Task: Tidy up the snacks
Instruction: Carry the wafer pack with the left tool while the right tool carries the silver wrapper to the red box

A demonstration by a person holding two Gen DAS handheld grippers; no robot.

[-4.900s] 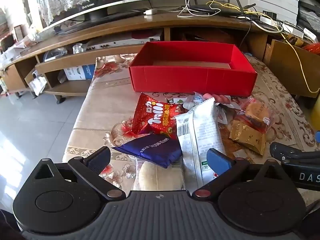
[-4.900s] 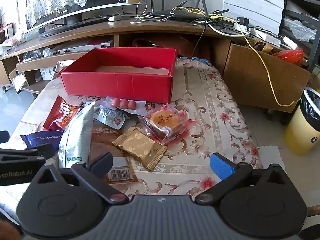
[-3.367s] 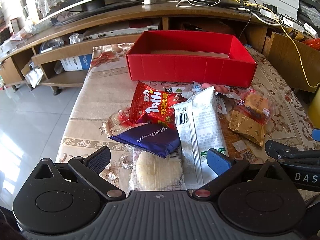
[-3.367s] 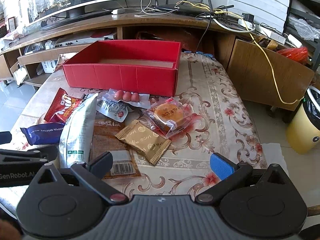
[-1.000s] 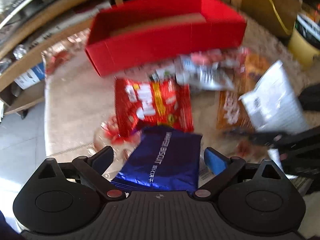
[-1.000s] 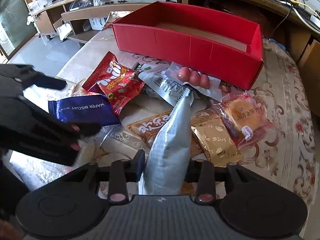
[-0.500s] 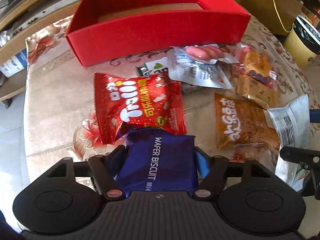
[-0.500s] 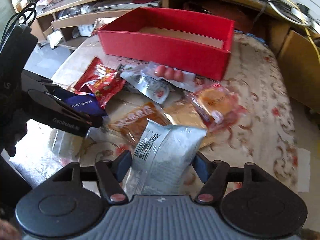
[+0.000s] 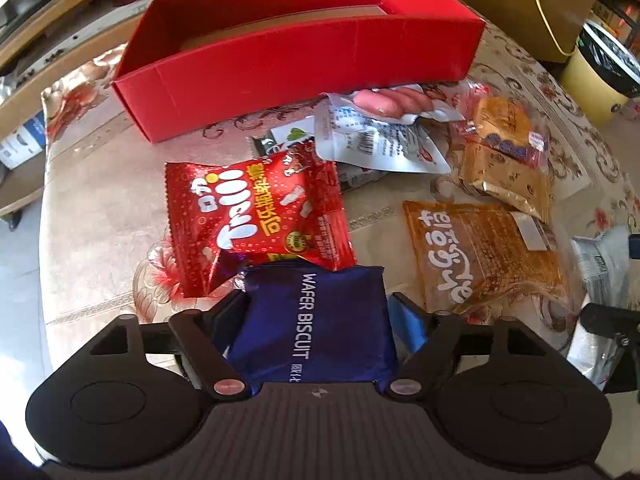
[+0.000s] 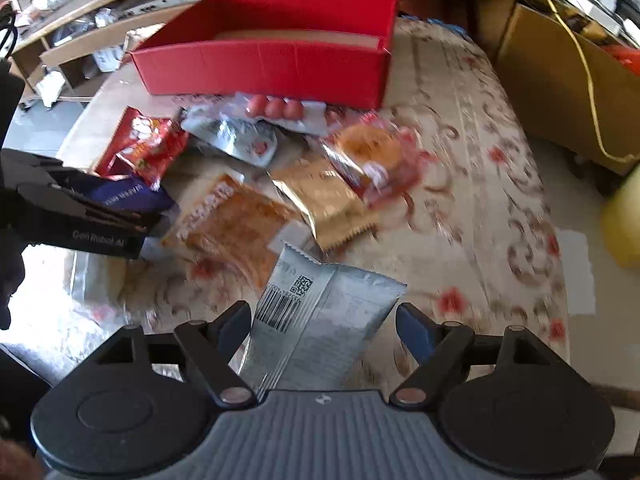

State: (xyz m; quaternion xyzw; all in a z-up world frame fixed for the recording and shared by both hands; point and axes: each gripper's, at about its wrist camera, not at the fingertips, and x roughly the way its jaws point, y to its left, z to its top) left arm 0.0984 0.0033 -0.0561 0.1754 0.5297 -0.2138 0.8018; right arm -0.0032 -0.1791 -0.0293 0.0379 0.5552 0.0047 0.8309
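Your left gripper points steeply down at the near left part of the table, and its jaws are opening. The blue wafer biscuit pack lies between them; the left finger looks to be against the pack's edge, while a narrow gap shows at the right finger, so you no longer have a firm hold on it. The pack's far edge is tucked under the red snack bag, which lies toward the left edge of the table.

Your right gripper is opening too. The silver packet with the barcode sits between its fingers, with space on both sides, so nothing is clamped.

The red box stands open at the far edge of the table. Just in front of it lies the sausage pack, over a white pouch. To the right sit the round cake in clear wrap and the gold packet, touching each other. The orange packet lies between the blue pack and the silver packet.
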